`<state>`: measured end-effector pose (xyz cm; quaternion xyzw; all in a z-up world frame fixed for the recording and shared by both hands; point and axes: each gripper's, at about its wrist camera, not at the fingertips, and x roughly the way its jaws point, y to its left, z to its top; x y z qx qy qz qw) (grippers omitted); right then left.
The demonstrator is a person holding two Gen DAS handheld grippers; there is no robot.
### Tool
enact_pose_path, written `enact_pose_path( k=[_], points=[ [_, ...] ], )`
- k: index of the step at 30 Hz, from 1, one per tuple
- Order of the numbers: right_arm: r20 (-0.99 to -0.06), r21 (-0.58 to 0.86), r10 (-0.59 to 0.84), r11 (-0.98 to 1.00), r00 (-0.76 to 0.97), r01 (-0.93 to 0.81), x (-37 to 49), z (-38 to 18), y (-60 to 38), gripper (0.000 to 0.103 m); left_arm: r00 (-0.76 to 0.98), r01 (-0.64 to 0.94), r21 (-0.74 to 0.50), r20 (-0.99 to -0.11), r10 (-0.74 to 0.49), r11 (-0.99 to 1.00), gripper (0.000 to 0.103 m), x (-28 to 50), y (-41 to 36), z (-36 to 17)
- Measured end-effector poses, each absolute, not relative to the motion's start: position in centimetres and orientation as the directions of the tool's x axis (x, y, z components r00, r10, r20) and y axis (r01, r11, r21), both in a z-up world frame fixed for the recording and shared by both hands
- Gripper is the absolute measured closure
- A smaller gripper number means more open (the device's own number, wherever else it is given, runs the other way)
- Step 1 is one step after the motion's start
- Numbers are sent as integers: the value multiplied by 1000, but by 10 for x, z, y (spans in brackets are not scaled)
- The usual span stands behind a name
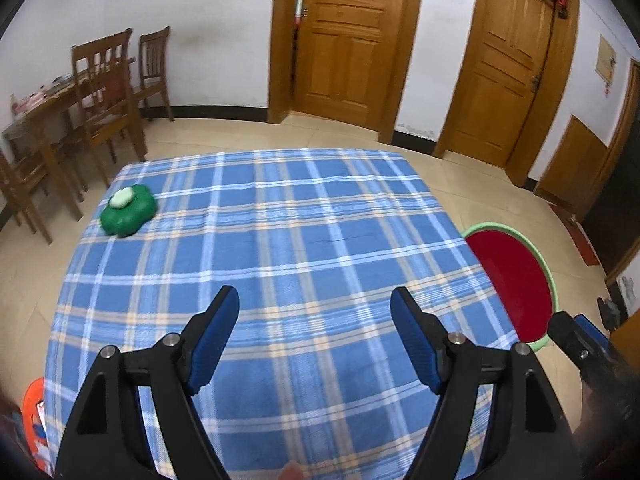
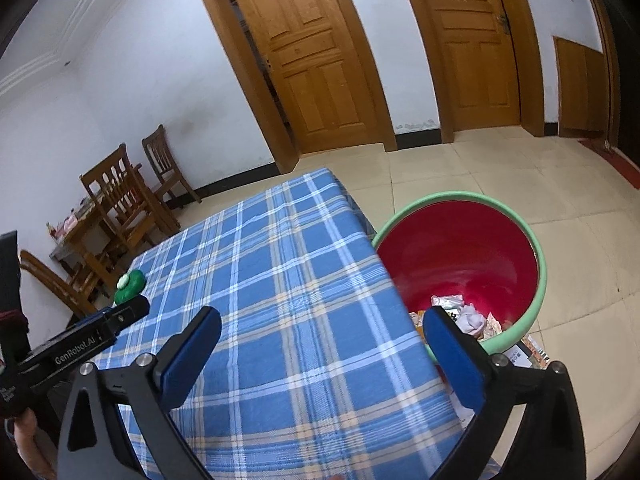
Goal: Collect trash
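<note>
My left gripper hangs open over the near part of a table covered in blue plaid cloth, nothing between its blue pads. My right gripper is open too, over the table's right edge, empty. Beside that edge on the floor stands a red bin with a green rim, also seen as the bin in the left wrist view. Crumpled wrappers and paper lie at its bottom. A green flower-shaped object with a white piece on top sits at the table's far left corner; it shows as the green object from the right.
Wooden chairs and a cluttered side table stand at the left wall. Two wooden doors are in the far wall. An orange item shows at the table's near left. Packets lie on the floor by the bin.
</note>
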<state>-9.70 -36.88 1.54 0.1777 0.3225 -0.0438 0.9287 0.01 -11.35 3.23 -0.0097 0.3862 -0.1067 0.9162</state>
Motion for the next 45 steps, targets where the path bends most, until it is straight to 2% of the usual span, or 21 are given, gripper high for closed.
enact_pose_path(
  k=[18, 45],
  points=[
    [-608, 187, -15, 969, 794, 161, -101, 6, -329, 0, 711, 94, -86, -691, -128, 992, 26, -21, -81, 22],
    [-619, 189, -13, 968, 785, 164, -99, 1, -329, 0, 708, 95, -96, -693, -135, 991, 26, -20, -78, 17]
  ],
)
